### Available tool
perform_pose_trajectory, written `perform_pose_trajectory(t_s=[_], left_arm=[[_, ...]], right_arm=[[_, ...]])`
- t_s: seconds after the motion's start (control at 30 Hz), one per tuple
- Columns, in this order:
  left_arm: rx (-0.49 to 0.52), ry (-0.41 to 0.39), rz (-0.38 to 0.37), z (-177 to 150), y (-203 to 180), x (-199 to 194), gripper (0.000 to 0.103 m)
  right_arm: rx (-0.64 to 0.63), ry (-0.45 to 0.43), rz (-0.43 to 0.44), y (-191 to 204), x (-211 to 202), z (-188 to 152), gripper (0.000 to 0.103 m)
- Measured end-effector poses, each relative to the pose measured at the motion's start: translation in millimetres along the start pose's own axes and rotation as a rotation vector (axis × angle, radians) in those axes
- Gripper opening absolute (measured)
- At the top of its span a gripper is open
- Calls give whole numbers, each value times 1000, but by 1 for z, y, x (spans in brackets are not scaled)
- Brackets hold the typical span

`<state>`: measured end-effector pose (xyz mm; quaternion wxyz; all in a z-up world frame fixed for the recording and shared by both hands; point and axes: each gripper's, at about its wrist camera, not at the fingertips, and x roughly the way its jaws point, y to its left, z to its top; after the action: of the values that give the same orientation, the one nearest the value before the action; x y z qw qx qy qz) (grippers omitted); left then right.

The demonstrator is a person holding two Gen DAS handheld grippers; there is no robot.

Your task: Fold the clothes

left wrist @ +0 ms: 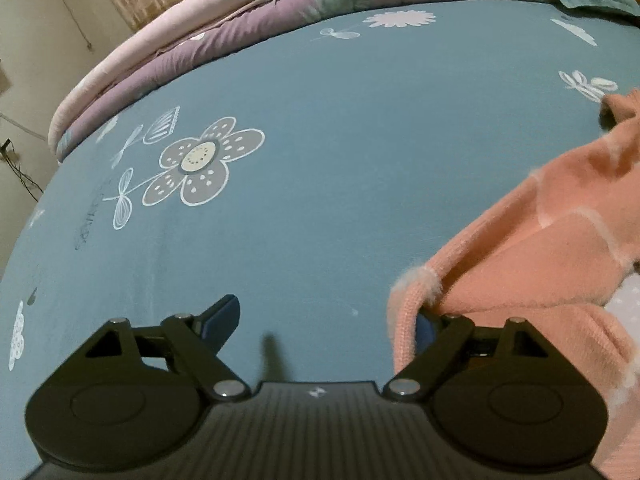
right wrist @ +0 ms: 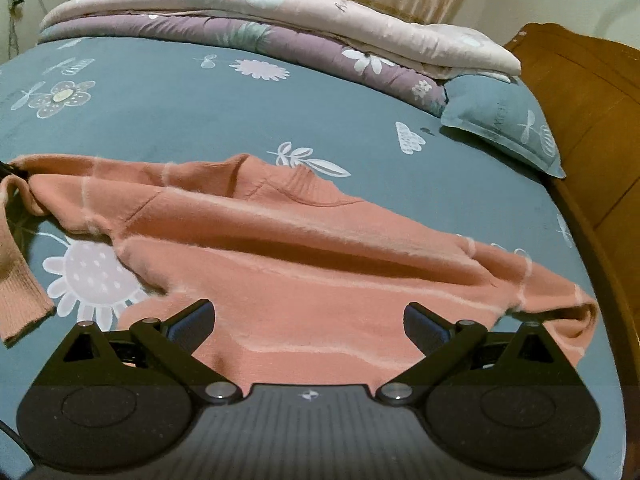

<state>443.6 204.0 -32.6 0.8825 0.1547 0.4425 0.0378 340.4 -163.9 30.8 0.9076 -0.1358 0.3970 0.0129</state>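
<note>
Left gripper (left wrist: 326, 320): jaws spread wide, nothing clamped; ribbed sleeve cuff (left wrist: 408, 312) draped over its right finger.
Right gripper (right wrist: 310, 324): jaws wide apart, empty, above the near hem.
Orange sweater (right wrist: 304, 248): spread across the blue floral bedsheet (right wrist: 168, 120), collar far.
Pillow (right wrist: 504, 124): far right.
Folded quilts (right wrist: 248, 20): far edge.
Wooden headboard (right wrist: 584, 96): right.

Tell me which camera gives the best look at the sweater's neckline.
The right wrist view. It shows the pink sweater spread across the bed sheet, with the ribbed neckline in full view. The left wrist view catches only a sleeve and cuff at the frame's right edge, no neckline.
</note>
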Motion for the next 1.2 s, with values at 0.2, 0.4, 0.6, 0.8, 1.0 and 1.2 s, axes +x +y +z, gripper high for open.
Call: perform_pose_trajectory(t_s=[0.2,0.4,0.6,0.8,1.0,1.2], left_arm=[[10,-17,-25,11,14,-8,86],[21,-20,-105,17,19,-26,86],[82,-116,-126,37,8,-63,85],[120,-151,-208,50,-22,-90,86],[186,-113,-217,22,-84,-95,86],[203,-46,-15,-5,-122,-74,87]], right_arm=[[30,2,1,-3,1,-2,103],[24,16,17,-2,5,-5,103],[31,23,52,-1,15,-2,103],[6,18,99,-2,20,-7,103],[-4,18,147,-12,27,-13,103],[-30,6,195,-25,31,-16,103]])
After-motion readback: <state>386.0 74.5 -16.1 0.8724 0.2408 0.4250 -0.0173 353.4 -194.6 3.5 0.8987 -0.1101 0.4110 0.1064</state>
